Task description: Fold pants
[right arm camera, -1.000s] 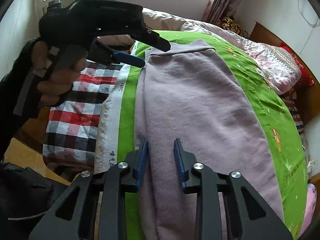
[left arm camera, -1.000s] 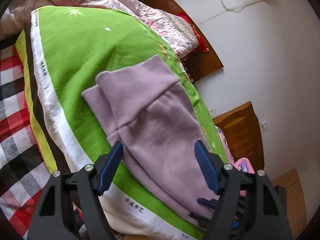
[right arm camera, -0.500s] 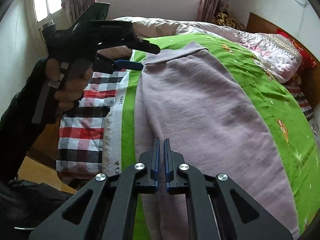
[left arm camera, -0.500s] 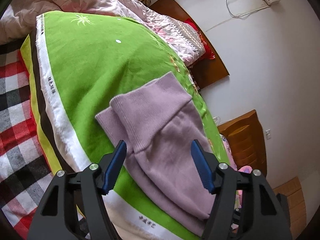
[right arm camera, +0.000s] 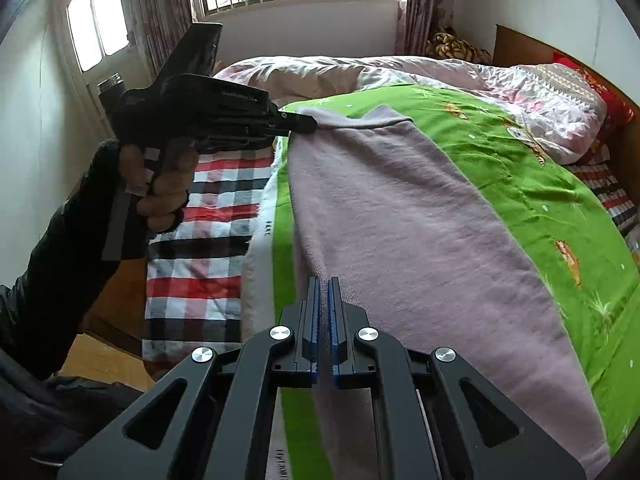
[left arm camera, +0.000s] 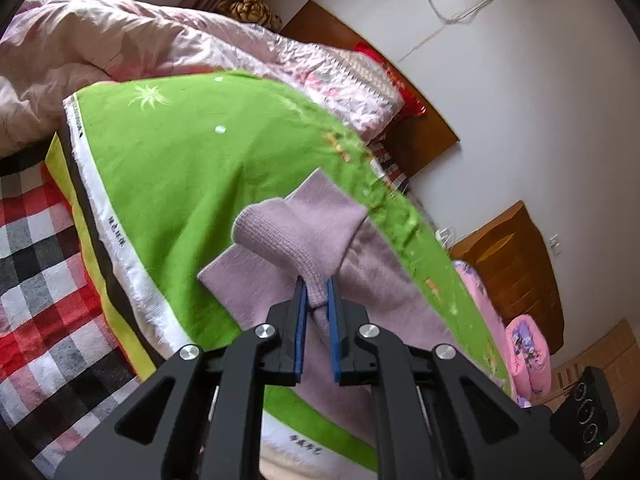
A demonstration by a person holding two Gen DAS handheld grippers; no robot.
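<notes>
I have the lilac pants (right arm camera: pixel 420 216) lying lengthwise on the green blanket (right arm camera: pixel 560 184), and both of my tools are clamped onto the edge nearest me. My left gripper (left arm camera: pixel 317 292) has just been closing, and its blue pads now pinch a bunched fold of the ribbed waistband, which humps up just ahead of the jaws while the rest of the garment trails off to the right of them. My right gripper (right arm camera: pixel 323 296) is clenched tight on the long side seam, with only a thin ridge of knit between the pads; ahead of its jaws the cloth runs taut up to the left gripper, held in the person's hand (right arm camera: pixel 164 188) above the plaid sheet (right arm camera: pixel 208 216). My worry is the right-hand grip: it seems to hold very little fabric, perhaps only the top layer, so as I lift, the seam could slide out or the lower leg could stay behind and spoil the fold. The left pinch is bulky and off-centre, so the waistband may twist when I carry it over. The knit is soft and stretchy; if my two hands rise unevenly it will sag between them and drag the blanket up with it.
</notes>
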